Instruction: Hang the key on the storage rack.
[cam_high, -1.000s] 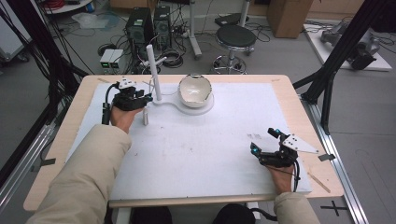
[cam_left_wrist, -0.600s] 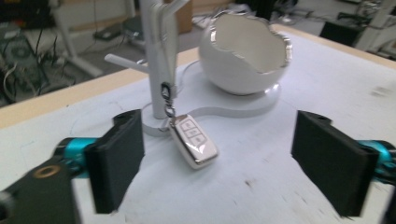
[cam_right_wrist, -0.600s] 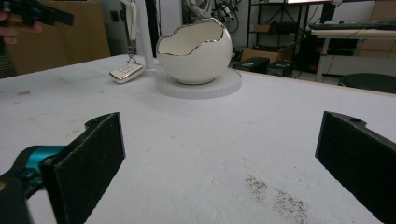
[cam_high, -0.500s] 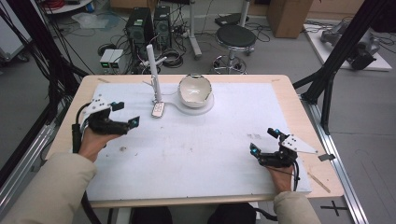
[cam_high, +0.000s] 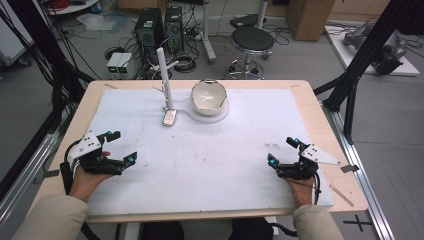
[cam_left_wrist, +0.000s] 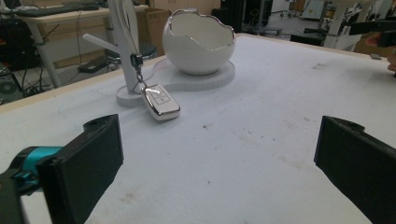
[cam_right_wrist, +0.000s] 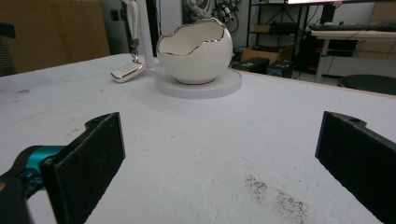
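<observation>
High view: left gripper (cam_high: 118, 147) at the near left of the table (cam_high: 320, 120), right gripper (cam_high: 283, 151) at the near right, both gaping, both empty, well apart from the key fob (cam_high: 170, 117) lying flat by the white post (cam_high: 163, 75).

Left gripper view: jaws wide — key fob (cam_left_wrist: 161, 101) on its chain at the post's foot, beside the egg-shaped bowl (cam_left_wrist: 198, 39).

Right gripper view: jaws wide apart — bowl (cam_right_wrist: 194, 51) ahead, key fob (cam_right_wrist: 127, 71) to its left.

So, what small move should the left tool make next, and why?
Probably it should go forward toward the key fob. The left tool is open and holds nothing, while the fob lies on the mat beside the post, hanging from it by a short chain. The right tool, also open, is farther from the fob.
</observation>
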